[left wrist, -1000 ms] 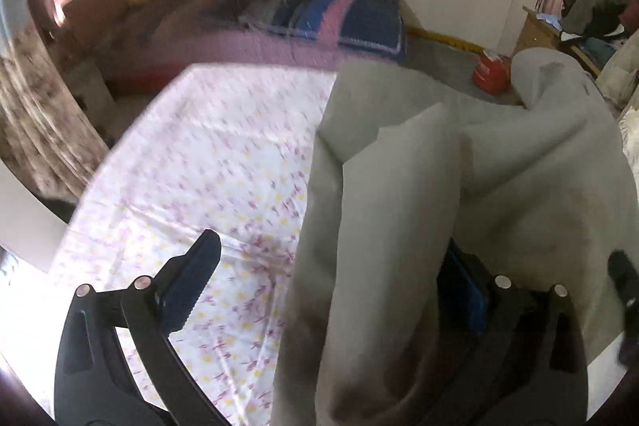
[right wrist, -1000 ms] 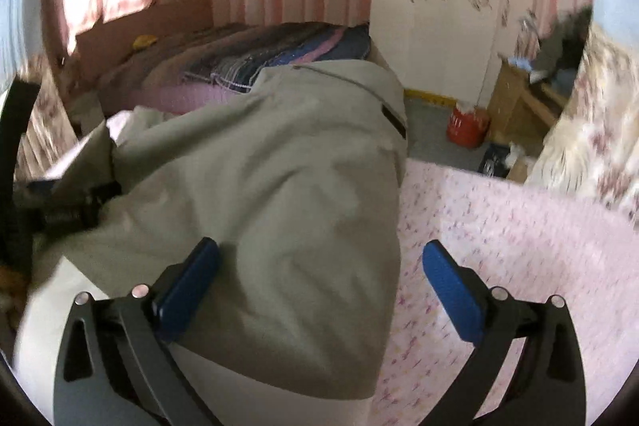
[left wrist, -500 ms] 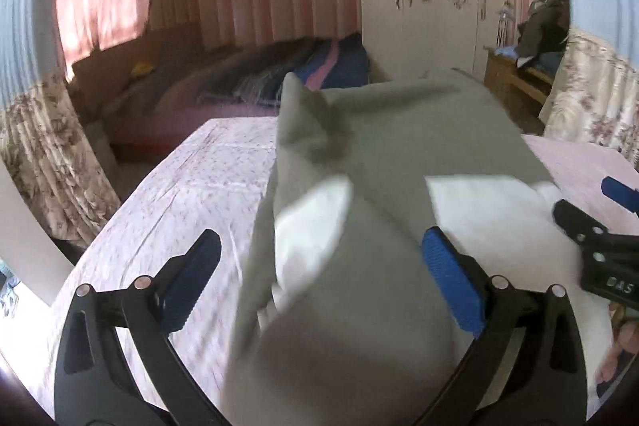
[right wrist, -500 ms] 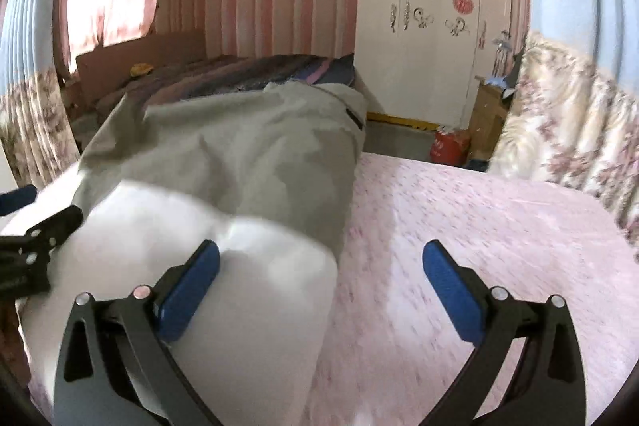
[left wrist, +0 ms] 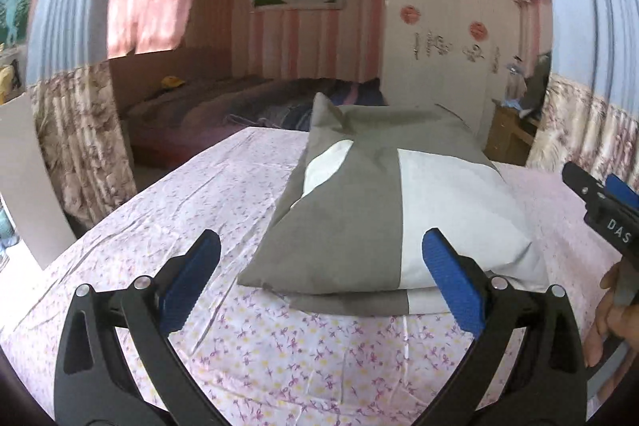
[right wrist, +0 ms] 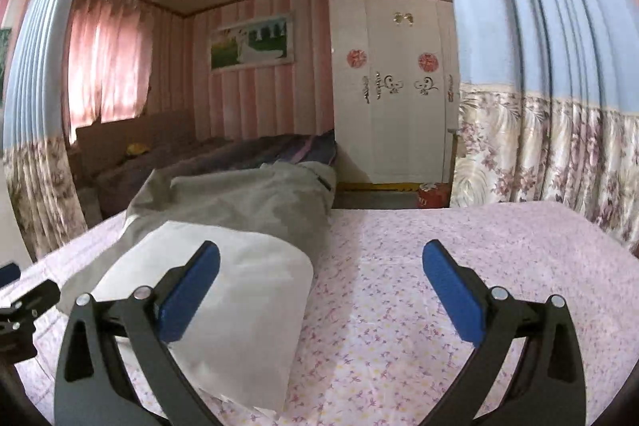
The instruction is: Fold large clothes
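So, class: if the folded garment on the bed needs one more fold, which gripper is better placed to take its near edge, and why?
Probably the left gripper: open, with the garment's near edge between its fingers. The right gripper, also open, faces mostly bare bedsheet.

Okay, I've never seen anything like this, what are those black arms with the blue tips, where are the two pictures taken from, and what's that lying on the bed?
Those are two handheld grippers, one in each of a person's hands, each carrying a wide-angle camera looking along its jaws. One picture comes from the left gripper, the other from the right gripper. Both stand open, holding nothing. On the flowered bedsheet lies a folded grey and white garment. The black part at the left picture's right edge is the other gripper, with the hand holding it.
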`<state>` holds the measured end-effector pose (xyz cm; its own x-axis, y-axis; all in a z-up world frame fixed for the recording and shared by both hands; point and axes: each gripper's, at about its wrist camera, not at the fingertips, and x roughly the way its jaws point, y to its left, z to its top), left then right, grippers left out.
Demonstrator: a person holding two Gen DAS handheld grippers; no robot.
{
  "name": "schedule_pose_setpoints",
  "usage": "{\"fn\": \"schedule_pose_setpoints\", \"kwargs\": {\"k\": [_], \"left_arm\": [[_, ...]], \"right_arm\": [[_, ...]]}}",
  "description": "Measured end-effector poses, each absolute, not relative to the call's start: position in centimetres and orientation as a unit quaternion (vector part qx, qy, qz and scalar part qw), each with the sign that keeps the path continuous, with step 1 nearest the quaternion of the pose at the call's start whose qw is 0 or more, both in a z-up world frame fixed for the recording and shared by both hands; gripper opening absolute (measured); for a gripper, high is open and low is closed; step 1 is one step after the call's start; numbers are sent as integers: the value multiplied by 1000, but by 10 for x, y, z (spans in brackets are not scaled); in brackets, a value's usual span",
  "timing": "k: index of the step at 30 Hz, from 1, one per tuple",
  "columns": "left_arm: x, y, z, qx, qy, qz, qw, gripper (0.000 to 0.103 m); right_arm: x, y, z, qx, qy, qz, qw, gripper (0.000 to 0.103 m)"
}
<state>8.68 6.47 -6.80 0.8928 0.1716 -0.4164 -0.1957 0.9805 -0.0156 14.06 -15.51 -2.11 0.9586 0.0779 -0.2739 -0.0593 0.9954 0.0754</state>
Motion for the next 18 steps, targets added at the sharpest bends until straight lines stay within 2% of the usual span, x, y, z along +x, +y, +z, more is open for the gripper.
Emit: {"fn": "schedule_pose_setpoints", "kwargs": {"k": [5, 18], "left_arm": [[77, 52, -64, -8, 180, 98, 979, 100], [90, 47, -60, -12, 194, 60, 979, 100]], "right_arm": [[145, -159, -25, 40, 151, 19, 988, 101], [134, -135, -21, -6, 167, 23, 986, 101]]}}
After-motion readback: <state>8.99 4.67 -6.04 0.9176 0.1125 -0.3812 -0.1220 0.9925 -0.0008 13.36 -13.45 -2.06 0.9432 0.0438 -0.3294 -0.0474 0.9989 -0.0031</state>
